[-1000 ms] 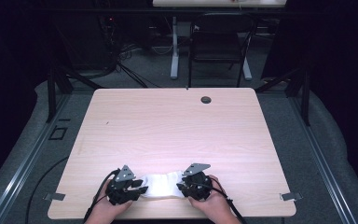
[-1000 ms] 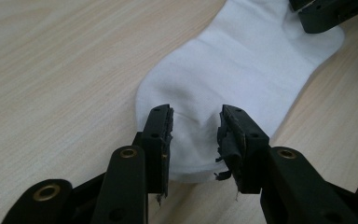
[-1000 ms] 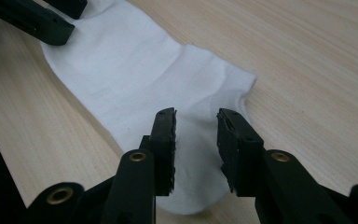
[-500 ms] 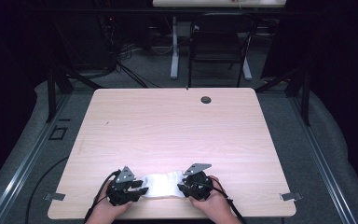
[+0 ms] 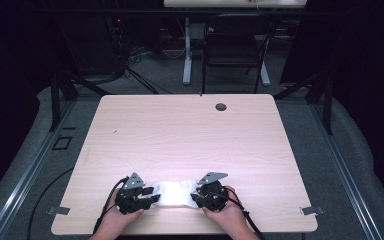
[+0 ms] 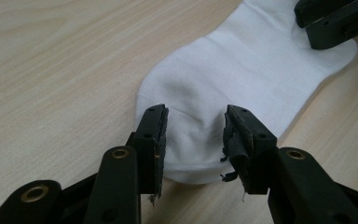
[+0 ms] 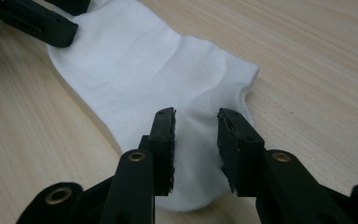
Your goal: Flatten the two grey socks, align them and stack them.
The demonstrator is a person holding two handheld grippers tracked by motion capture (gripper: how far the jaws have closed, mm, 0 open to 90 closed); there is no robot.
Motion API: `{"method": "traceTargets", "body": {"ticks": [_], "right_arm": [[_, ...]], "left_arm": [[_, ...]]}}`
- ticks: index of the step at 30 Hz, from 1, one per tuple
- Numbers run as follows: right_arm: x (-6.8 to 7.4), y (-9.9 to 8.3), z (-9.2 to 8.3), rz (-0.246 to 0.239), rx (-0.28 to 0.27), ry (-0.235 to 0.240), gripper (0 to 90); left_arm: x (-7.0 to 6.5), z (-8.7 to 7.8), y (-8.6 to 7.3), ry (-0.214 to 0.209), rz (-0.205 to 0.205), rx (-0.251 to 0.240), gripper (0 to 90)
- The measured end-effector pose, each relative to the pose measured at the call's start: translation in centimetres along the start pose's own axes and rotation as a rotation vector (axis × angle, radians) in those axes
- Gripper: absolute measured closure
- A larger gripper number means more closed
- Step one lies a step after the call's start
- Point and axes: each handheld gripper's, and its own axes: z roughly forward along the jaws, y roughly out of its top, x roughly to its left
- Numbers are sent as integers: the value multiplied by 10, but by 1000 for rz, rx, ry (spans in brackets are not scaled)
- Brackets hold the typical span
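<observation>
Both the left gripper (image 6: 193,135) and right gripper (image 7: 196,135) stand half released, jaws straddling opposite ends of a white sock (image 5: 174,193) flat on the wooden table (image 5: 190,135).

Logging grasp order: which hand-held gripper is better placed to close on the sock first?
Roughly even. Left and right each have open jaws straddling an end of the sock. Slight edge left: its jaws frame the rounded end squarely.

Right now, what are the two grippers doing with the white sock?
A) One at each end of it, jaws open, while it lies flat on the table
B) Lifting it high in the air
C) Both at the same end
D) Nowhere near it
A: the sock lies flat on the table, with the left gripper at one end and the right gripper at the other, both with jaws apart.
</observation>
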Motion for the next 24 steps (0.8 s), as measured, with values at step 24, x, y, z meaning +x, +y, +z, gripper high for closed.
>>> {"method": "traceTargets", "body": {"ticks": [24], "right_arm": [[-5, 3, 4, 16, -29, -9, 627]], "left_arm": [[6, 5, 4, -9, -31, -32, 548]]}}
